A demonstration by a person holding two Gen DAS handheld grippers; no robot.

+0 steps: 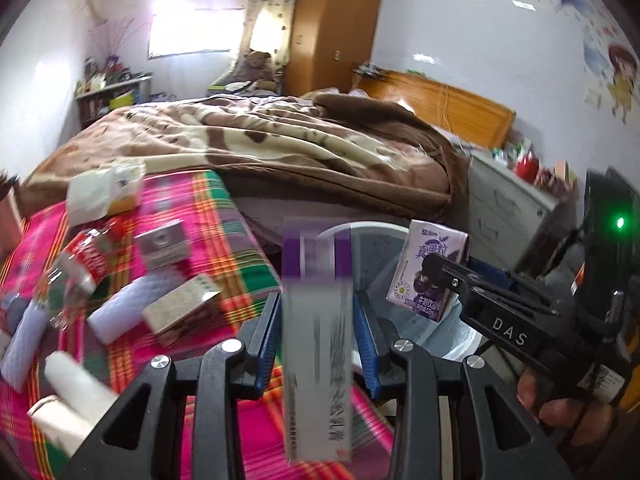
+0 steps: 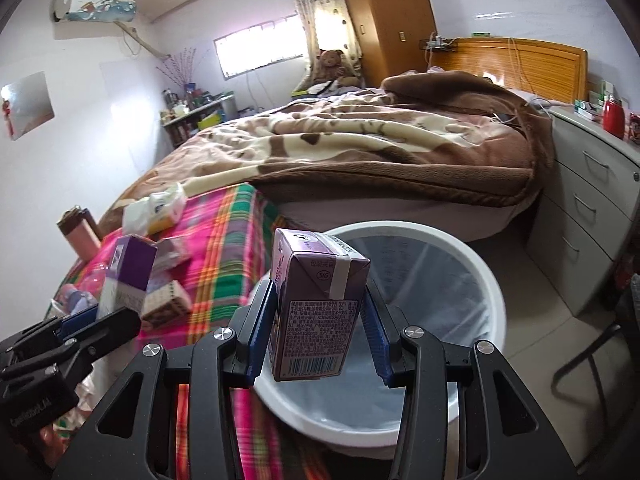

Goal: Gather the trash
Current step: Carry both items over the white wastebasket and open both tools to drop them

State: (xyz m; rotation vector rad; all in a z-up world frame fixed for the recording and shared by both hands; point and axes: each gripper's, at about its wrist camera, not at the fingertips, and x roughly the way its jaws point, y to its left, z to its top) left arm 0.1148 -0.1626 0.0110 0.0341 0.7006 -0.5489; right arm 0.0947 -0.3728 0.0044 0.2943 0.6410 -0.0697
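In our left gripper (image 1: 316, 336) we pinch a long purple-and-white box (image 1: 318, 340) between the blue pads (image 1: 268, 340). Its long axis runs away from the camera, purple end forward, toward the white bin (image 1: 360, 232); it sits above the edge of the pink plaid cloth (image 1: 224, 216) (its print is smeared by blur, so we cannot read it).

Our right gripper (image 2: 320, 320) is closed on a purple drink carton (image 2: 316, 312), held upright with its folded top toward the bed (image 2: 360, 148) and its barcode end nearest the camera. The carton hangs over the near rim of the bin (image 2: 472, 264), which stands lined with a clear bag just beside the cloth-covered surface.

More boxes and wrappers lie on the cloth (image 2: 224, 248).
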